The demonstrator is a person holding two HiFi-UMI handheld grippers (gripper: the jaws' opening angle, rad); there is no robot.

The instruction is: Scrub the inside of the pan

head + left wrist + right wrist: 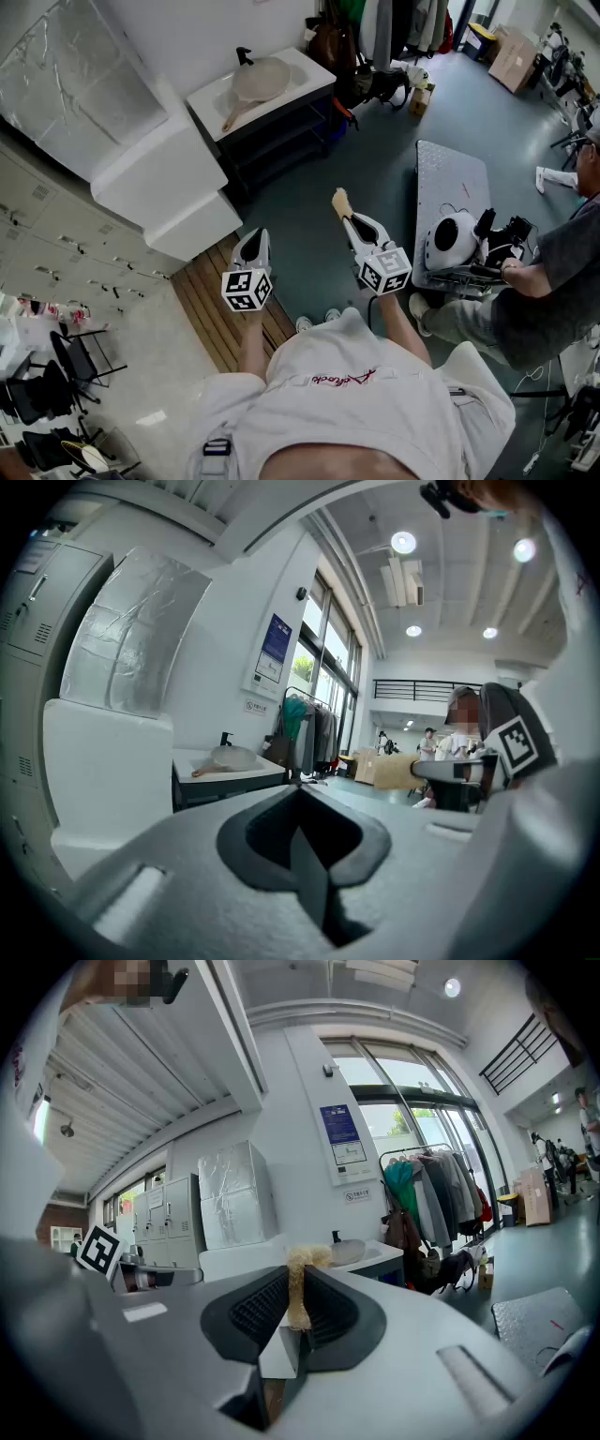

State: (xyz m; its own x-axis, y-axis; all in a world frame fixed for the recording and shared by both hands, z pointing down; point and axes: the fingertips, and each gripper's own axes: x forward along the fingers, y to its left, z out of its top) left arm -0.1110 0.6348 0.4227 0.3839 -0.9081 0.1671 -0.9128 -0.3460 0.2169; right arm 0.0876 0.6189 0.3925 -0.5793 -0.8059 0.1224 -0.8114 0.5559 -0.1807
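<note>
A beige pan (260,81) with a wooden handle lies in the white sink (296,67) far ahead; the left gripper view shows the pan (228,757) small and distant. My right gripper (343,208) is shut on a tan scrubbing sponge (340,201), held in the air well short of the sink. In the right gripper view the sponge (299,1283) stands pinched between the jaws. My left gripper (251,246) is shut with nothing in it, level with the right one; its jaws meet in the left gripper view (302,829).
A white cabinet block (159,173) and a foil-wrapped panel (70,80) stand left of the sink. A seated person (544,281) with equipment on a metal plate (452,187) is at the right. A clothes rack (436,1194) stands behind the sink. Wooden slats (211,295) lie on the floor.
</note>
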